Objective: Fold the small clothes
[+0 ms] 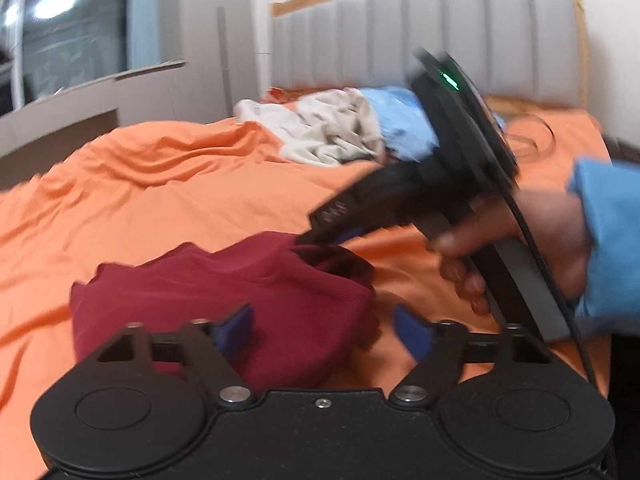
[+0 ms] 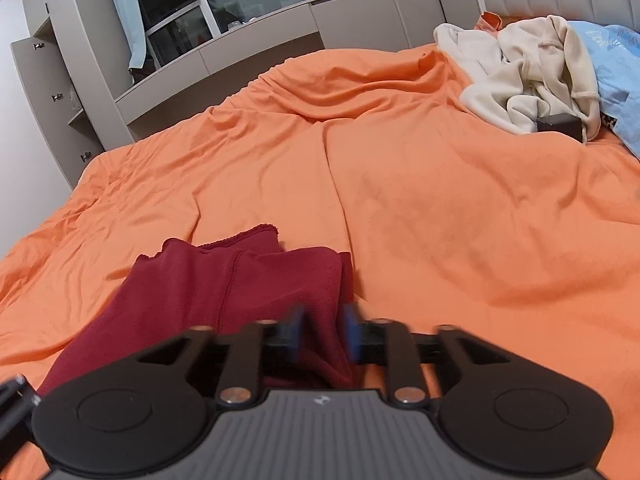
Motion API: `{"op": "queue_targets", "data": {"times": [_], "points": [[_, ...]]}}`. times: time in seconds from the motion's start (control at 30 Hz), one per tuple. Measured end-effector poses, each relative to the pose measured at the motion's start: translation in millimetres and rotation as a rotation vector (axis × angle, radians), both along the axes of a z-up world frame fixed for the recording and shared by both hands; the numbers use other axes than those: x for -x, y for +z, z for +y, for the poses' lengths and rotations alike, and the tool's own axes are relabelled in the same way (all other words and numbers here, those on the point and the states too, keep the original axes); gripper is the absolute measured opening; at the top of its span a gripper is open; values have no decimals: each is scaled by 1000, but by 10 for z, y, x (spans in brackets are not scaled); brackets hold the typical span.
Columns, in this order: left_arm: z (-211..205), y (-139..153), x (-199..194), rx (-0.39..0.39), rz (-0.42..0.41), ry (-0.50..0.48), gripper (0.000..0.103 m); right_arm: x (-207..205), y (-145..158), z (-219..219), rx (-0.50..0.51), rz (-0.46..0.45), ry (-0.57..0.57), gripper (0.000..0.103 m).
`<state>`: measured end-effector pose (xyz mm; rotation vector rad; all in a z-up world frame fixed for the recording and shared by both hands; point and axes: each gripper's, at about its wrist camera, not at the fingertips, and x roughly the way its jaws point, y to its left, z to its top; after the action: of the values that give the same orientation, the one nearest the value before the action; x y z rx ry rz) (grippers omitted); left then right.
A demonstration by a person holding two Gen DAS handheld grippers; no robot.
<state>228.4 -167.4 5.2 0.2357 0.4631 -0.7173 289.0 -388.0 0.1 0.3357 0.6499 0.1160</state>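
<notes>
One dark red garment (image 1: 224, 300) lies bunched on the orange bed sheet (image 1: 160, 184), near the front edge of the bed. The left gripper (image 1: 322, 330) sits right over its near side, blue pads (image 1: 236, 326) spread wide, holding nothing. The cloth is straight ahead of it and a bit to the left. The right gripper (image 2: 322, 334) is at the garment's right end. A fold of red cloth runs between its blue pads, which are close together, so it looks to be pinching it, but that part is blurry.

In the right wrist view the garment's long side runs from near left to far right. The right gripper already has an edge, so I think the left one must grab the near-left side next.

Far off by the grey headboard (image 1: 460, 28) there is one cream garment (image 1: 340, 128) and one light blue cloth (image 1: 400, 120) – still in a heap.
</notes>
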Motion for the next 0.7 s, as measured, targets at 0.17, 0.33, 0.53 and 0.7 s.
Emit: {"op": "queue_targets", "data": {"times": [0.17, 0.33, 0.53, 0.7], "points": [[326, 119, -155, 118, 42, 142, 102, 2, 5, -52, -38, 1, -25, 85], [675, 167, -364, 205, 87, 327, 102, -27, -18, -41, -49, 7, -32, 101], [996, 47, -627, 218, 198, 494, 102, -93, -107, -4, -7, 82, -31, 103], [1176, -211, -724, 230, 316, 518, 102, -86, -264, 20, -1, 143, -28, 103]]}}
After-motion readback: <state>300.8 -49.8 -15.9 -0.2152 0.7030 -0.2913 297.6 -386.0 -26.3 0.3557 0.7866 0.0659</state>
